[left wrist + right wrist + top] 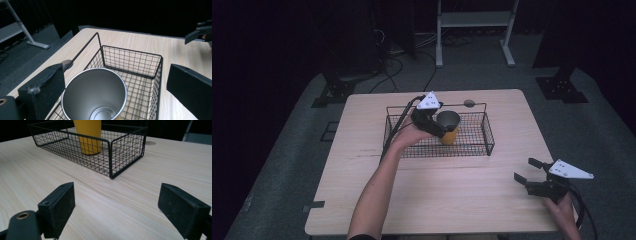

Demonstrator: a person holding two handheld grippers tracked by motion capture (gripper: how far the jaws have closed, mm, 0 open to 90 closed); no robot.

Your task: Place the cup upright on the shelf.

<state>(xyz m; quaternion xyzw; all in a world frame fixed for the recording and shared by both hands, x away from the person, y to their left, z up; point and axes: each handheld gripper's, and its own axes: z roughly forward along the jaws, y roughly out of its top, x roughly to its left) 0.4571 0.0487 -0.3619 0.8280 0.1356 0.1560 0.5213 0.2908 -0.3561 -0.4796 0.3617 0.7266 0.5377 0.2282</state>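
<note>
Two grippers are out. Nearest, the right gripper (532, 172) hovers low over the table's near right corner, jaws spread wide on nothing. Farther in, the left gripper (439, 124) reaches over one black wire basket (484, 132), its jaws wide apart either side of one yellow steel-lined cup (95, 96), gripping nothing; the cup stands upright inside the basket. One pale wooden table (437, 200) sits on grey carpet (602, 130); beyond, a white metal stand (474, 20) and dark room.
</note>
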